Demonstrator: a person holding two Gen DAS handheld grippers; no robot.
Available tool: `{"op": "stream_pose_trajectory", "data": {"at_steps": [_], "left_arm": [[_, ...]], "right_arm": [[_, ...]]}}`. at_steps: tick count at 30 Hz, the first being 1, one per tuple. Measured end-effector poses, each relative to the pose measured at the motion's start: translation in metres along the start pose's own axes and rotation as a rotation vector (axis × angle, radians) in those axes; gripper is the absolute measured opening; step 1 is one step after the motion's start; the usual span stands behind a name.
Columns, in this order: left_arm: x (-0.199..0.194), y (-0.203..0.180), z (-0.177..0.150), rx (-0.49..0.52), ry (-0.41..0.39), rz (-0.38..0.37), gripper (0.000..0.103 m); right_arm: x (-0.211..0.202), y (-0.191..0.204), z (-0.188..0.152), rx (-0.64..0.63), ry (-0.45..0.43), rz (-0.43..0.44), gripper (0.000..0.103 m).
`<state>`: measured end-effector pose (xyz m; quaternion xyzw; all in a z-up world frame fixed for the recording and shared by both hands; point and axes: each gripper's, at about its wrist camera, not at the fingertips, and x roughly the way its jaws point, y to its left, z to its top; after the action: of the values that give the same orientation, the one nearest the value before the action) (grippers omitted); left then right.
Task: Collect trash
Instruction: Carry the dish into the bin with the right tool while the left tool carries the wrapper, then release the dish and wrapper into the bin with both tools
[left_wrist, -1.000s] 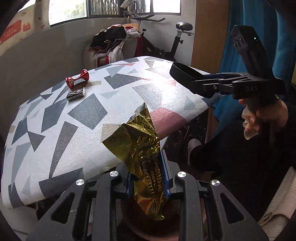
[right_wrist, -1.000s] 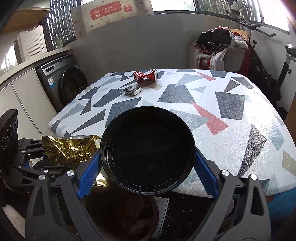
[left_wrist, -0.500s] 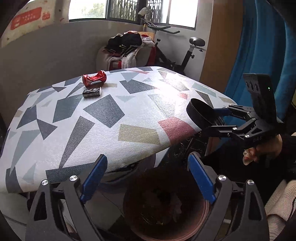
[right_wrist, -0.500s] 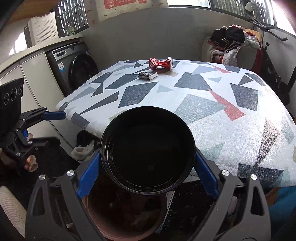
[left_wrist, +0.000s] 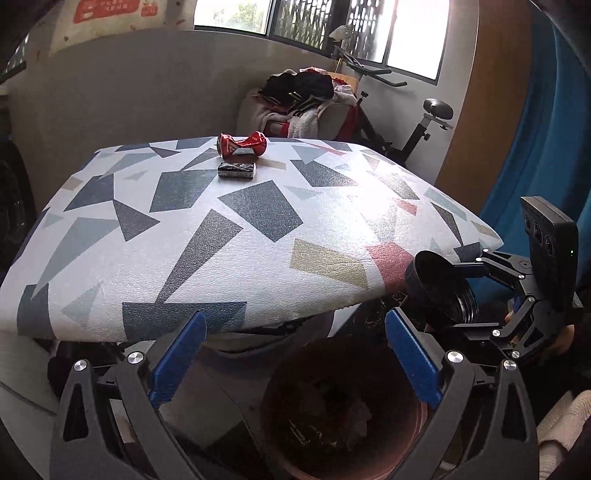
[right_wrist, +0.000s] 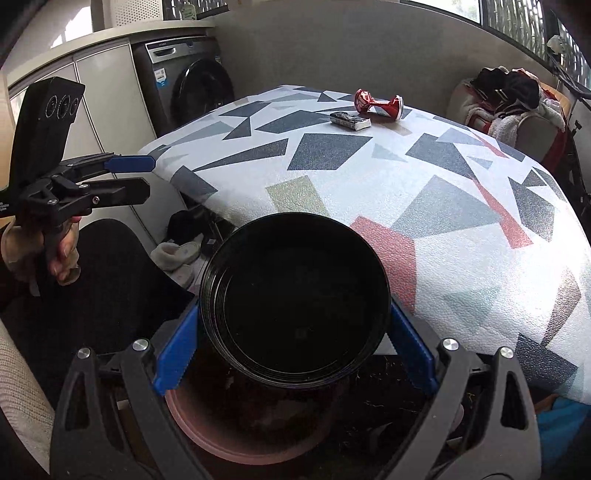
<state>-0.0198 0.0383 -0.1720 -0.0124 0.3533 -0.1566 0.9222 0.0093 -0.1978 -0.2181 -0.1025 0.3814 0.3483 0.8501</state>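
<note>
Left wrist view: the left hand-held gripper has its blue-padded jaws still opening, already spread wide, with nothing between them. It hangs above a round reddish-brown trash bin that stands on the floor just off the near edge of the surface, a top covered in a white cloth printed with grey, blue and red geometric shapes. Dark debris lies inside the bin. At the far end of the surface a crushed red drink can lies on its side, with a small dark, flattened packet just in front of it.

The right hand-held gripper clamps a round black plastic lid between its blue pads, tilted so its hollow side faces the camera, above the same bin. In the left wrist view that lid shows at the right, beside the near corner of the surface.
</note>
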Motion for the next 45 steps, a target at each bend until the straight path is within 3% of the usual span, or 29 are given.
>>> {"op": "stream_pose_trajectory", "data": {"at_steps": [18,21,45], "left_arm": [[0.007,0.004,-0.002,-0.021,0.031,-0.003,0.096],[0.008,0.002,-0.002,-0.014,0.036,0.004,0.097],[0.011,0.006,-0.003,-0.037,0.045,0.020,0.097]], "right_arm": [[0.015,0.006,0.000,-0.017,0.059,0.018,0.093],[0.015,0.006,0.000,-0.012,0.058,0.008,0.097],[0.015,-0.006,0.000,0.043,0.052,-0.025,0.097]]}}
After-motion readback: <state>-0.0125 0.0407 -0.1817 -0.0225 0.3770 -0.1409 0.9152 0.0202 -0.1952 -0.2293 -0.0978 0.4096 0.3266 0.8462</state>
